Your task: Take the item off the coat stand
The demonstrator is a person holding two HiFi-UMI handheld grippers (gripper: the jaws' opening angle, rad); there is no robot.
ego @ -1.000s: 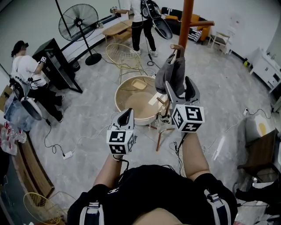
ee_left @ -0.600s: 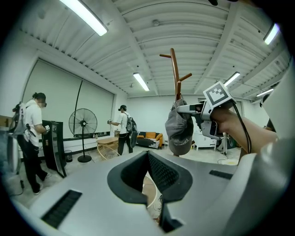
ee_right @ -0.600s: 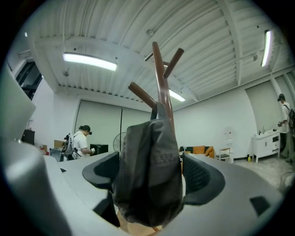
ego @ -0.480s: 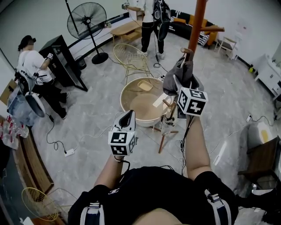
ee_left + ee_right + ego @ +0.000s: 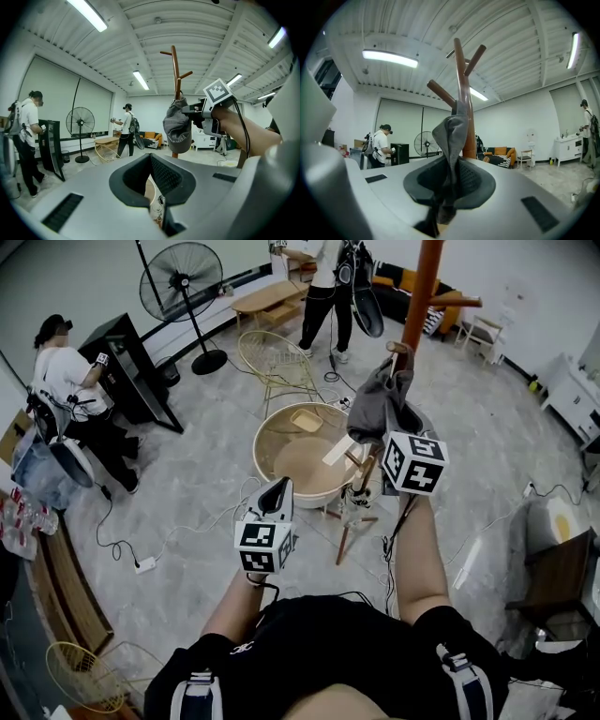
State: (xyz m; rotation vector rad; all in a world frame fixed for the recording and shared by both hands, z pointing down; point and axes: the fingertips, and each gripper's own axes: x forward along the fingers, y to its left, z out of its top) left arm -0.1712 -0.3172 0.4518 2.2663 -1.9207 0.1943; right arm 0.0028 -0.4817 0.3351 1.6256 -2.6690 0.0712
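A grey cap [image 5: 378,401] hangs from a peg of the brown wooden coat stand [image 5: 422,296]. My right gripper [image 5: 392,432] is raised to the cap and its jaws are closing, with the cap's cloth [image 5: 452,136] pinched between them. The stand's trunk and pegs [image 5: 461,79] rise just behind the cloth. My left gripper [image 5: 277,491] hangs lower and to the left, shut and holding nothing. From the left gripper view the cap [image 5: 177,126] and the right gripper [image 5: 206,115] show against the stand [image 5: 176,65].
A round wicker basket [image 5: 272,442] stands on the floor by the stand's foot, with a wire chair [image 5: 272,357] behind it. A floor fan [image 5: 180,282], a black panel [image 5: 127,371], a person [image 5: 61,381] at the left and another [image 5: 323,287] at the back. Cables trail over the floor.
My right gripper has risen to the cap and its jaws have come together on the cloth. The left gripper has barely moved.
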